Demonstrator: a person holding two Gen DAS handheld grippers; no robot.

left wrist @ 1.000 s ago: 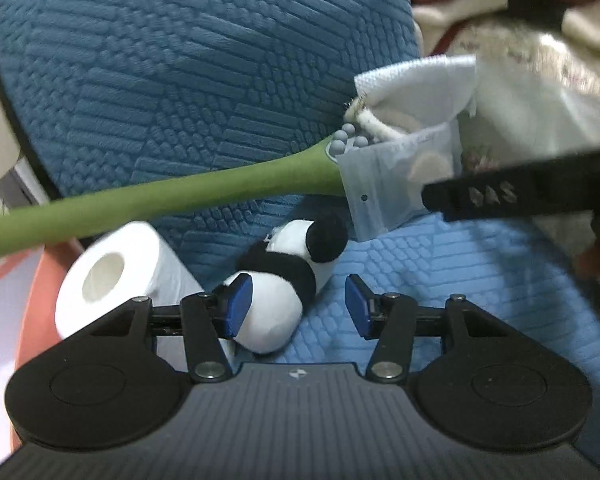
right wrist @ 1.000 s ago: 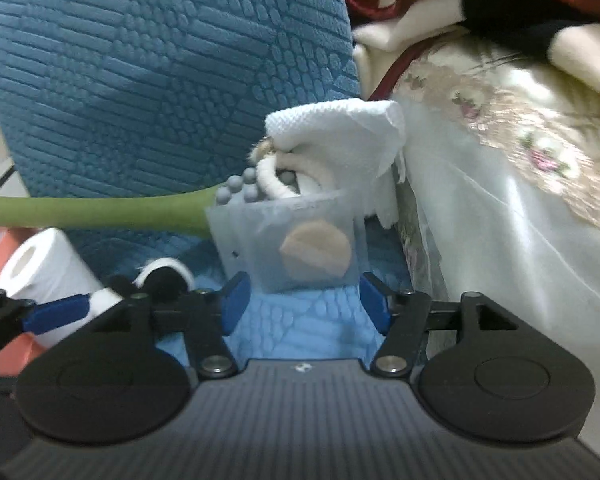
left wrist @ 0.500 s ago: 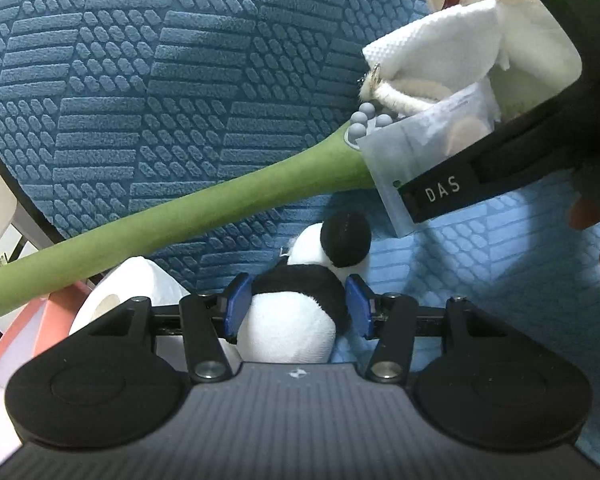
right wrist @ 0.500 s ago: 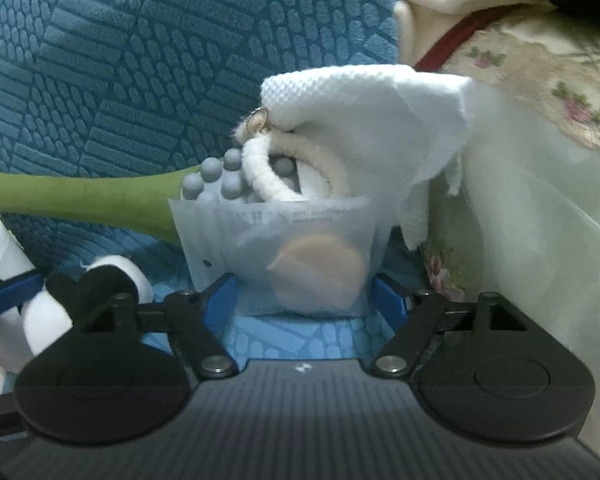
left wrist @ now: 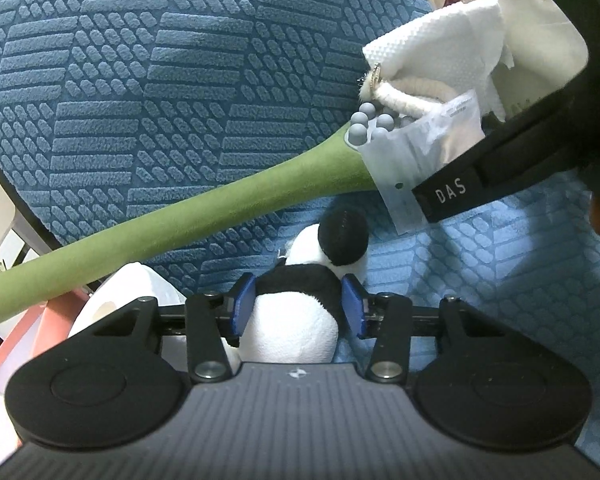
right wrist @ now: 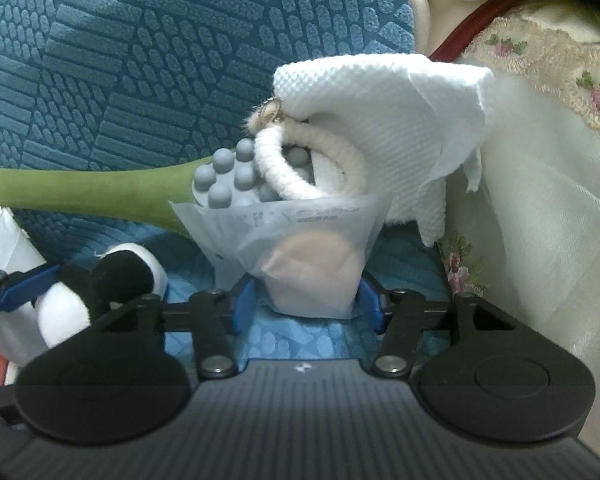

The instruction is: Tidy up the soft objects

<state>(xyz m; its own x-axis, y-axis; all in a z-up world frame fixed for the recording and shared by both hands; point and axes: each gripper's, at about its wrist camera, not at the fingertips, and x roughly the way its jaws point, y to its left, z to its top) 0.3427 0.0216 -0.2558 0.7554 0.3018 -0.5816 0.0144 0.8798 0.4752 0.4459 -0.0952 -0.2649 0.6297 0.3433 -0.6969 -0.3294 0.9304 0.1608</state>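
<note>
Jaws of left gripper [left wrist: 296, 306] closing on panda plush [left wrist: 300, 312], right gripper [right wrist: 306, 304] likewise on frosted pouch [right wrist: 312, 264] just beside it.

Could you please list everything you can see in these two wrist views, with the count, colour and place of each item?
panda plush: one, black and white, on the blue seat, between the left jaws.
plastic pouch: one, translucent, upright on the seat, between the right jaws.
massage stick: one, green handle with grey knobs, slanting out of the pouch.
rope ring: one, white, in the pouch top.
paper towel: one, white, draped over the pouch.
tissue roll: one, white, left of the panda.
blue cushion: one, textured, behind everything.
left gripper: black, blue pads, jaws closing.
right gripper: black, blue pads, jaws closing.
</note>
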